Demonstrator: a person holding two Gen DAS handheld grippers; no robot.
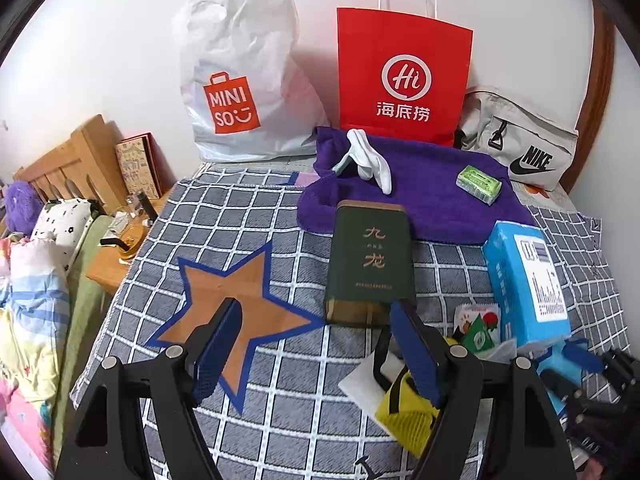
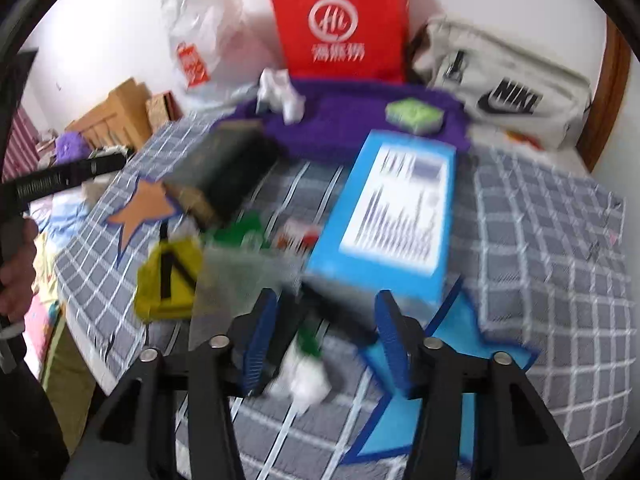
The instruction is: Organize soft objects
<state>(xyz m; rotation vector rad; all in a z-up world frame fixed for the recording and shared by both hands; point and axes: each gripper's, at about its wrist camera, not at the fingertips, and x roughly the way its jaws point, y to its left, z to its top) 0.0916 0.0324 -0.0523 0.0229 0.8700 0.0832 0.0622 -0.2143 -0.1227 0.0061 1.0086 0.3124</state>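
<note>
Right gripper (image 2: 324, 344) jaws apart, gripping nothing — white crumpled soft item (image 2: 306, 380) on the cloth just beneath the fingers.

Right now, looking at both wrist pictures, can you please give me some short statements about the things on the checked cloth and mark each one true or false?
1. The white glove lies on the purple towel. True.
2. The small green packet sits on the orange star patch. False: it rests on the purple towel.
3. The dark green book-shaped box stands in front of the red paper bag. True.
4. The left tongs grip the yellow sponge. False: they are open, holding nothing.
5. The grey Nike pouch lies left of the white plastic bag. False: it lies right of the red paper bag.
</note>
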